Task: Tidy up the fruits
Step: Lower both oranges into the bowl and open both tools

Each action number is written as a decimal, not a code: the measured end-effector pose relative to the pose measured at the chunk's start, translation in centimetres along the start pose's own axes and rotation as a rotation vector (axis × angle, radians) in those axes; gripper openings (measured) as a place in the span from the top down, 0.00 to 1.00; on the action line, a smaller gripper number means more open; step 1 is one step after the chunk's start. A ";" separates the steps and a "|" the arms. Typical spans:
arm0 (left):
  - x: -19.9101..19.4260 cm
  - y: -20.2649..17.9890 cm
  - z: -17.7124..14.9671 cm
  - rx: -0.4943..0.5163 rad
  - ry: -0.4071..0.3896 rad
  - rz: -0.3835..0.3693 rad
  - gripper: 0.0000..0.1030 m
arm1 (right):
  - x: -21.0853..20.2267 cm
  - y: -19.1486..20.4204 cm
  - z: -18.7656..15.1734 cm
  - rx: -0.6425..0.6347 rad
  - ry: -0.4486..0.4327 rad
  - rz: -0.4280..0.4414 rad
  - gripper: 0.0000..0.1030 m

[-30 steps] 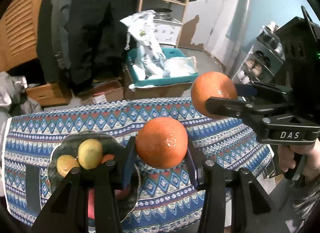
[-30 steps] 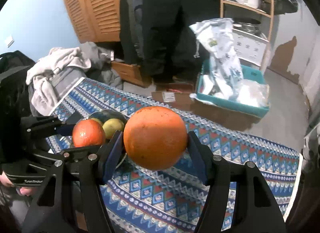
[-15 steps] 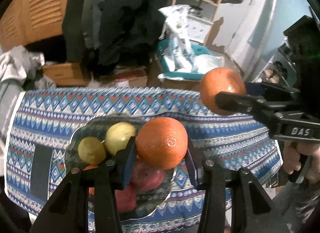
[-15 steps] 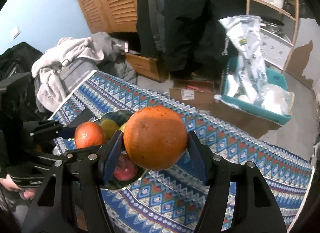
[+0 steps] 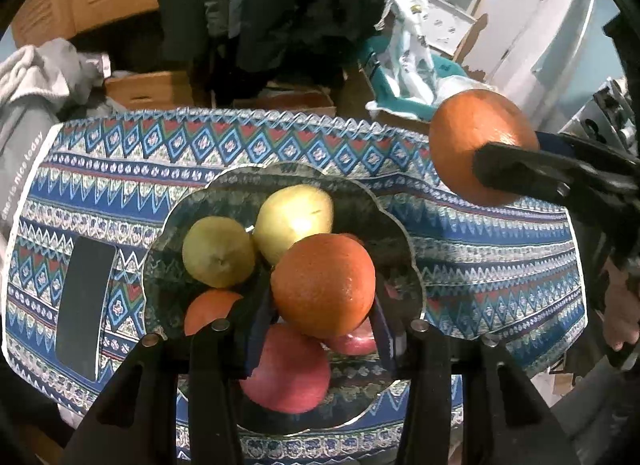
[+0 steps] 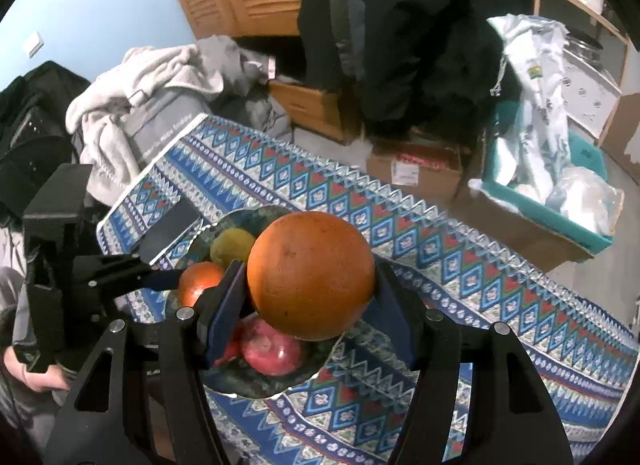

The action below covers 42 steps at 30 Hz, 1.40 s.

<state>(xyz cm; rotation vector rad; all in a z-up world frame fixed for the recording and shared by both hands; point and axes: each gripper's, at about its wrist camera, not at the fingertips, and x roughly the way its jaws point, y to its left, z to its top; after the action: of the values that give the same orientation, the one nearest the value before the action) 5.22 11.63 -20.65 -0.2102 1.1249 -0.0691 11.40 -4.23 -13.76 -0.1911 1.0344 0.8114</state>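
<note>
My left gripper is shut on an orange and holds it over a dark scalloped glass plate. On the plate lie two yellow fruits, a small orange and red apples. My right gripper is shut on a larger orange above the plate's right side. That orange also shows at the right of the left wrist view. The left gripper's orange shows in the right wrist view.
The plate stands on a table under a blue patterned cloth. A black phone lies left of the plate. Beyond the table are cardboard boxes, a teal bin with bags and a pile of clothes.
Both grippers have moved left over the table with their oranges. The left orange now hangs above the plate's fruit, and the plate sits nearer the middle of both views.
</note>
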 end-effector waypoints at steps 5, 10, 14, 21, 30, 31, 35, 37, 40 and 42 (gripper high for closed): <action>2.0 1.0 -0.1 -0.043 0.054 -0.012 0.55 | 1.2 0.7 -0.3 -0.013 0.027 0.003 0.37; 3.0 1.8 -0.3 -0.070 0.085 0.008 0.53 | 2.3 1.1 -0.5 -0.012 0.051 0.018 0.37; 2.5 2.7 -0.4 -0.090 0.086 0.009 0.40 | 3.3 1.5 -0.5 -0.008 0.068 0.036 0.37; 0.5 4.6 -0.8 -0.132 0.087 0.035 0.37 | 5.3 2.1 -0.7 0.003 0.110 0.068 0.37; -1.2 6.4 -1.3 -0.178 0.063 0.076 0.34 | 8.8 3.3 -1.8 0.010 0.178 0.101 0.37; -1.2 6.5 -1.4 -0.182 0.064 0.079 0.34 | 9.2 3.5 -2.0 0.014 0.189 0.107 0.37; -1.2 6.7 -1.6 -0.188 0.069 0.091 0.34 | 10.0 3.9 -2.5 0.009 0.205 0.113 0.37; -1.3 6.6 -1.6 -0.186 0.068 0.095 0.34 | 10.0 4.0 -2.3 0.015 0.201 0.117 0.37; -1.6 6.6 -1.7 -0.184 0.062 0.098 0.33 | 9.1 3.9 -1.7 0.036 0.174 0.145 0.38; -1.9 6.6 -1.6 -0.185 0.055 0.099 0.31 | 8.5 3.9 -1.3 0.033 0.156 0.140 0.38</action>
<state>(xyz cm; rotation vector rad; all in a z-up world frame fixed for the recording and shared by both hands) 2.56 18.18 -20.94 -0.3187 1.1951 0.1187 10.00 2.16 -20.58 -0.1571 1.2174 0.9160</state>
